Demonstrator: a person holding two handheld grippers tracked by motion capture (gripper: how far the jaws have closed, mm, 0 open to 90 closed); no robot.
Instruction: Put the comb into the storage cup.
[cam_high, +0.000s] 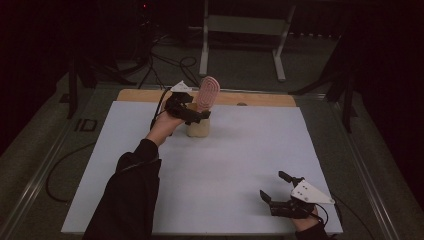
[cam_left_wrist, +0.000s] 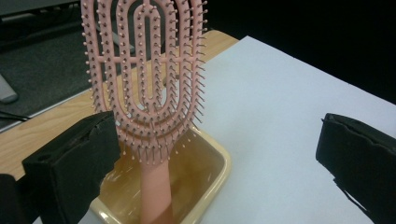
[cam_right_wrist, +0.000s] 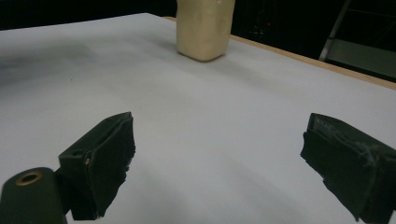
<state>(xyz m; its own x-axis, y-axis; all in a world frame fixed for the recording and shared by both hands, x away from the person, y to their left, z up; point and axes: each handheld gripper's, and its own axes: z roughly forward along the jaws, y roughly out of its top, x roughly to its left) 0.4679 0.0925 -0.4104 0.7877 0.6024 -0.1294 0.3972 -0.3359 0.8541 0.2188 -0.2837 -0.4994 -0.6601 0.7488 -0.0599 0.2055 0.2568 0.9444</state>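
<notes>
Where the counter (cam_high: 225, 165) nears its far edge, one cream tub (cam_high: 198, 127) holds one pink hairbrush (cam_high: 206, 93) upright; left claw (cam_high: 192, 111) and right claw (cam_high: 274, 186) both gape wide.

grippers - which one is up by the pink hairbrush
The left gripper, at the hairbrush standing in the cream cup; the right gripper sits at the near edge, open.

A glossy pink plastic hairbrush (cam_left_wrist: 144, 79) stands in a translucent yellowish plastic cup (cam_left_wrist: 212, 175) on a matt white sheet (cam_high: 240, 165) over the wooden bench (cam_high: 260, 98).
</notes>
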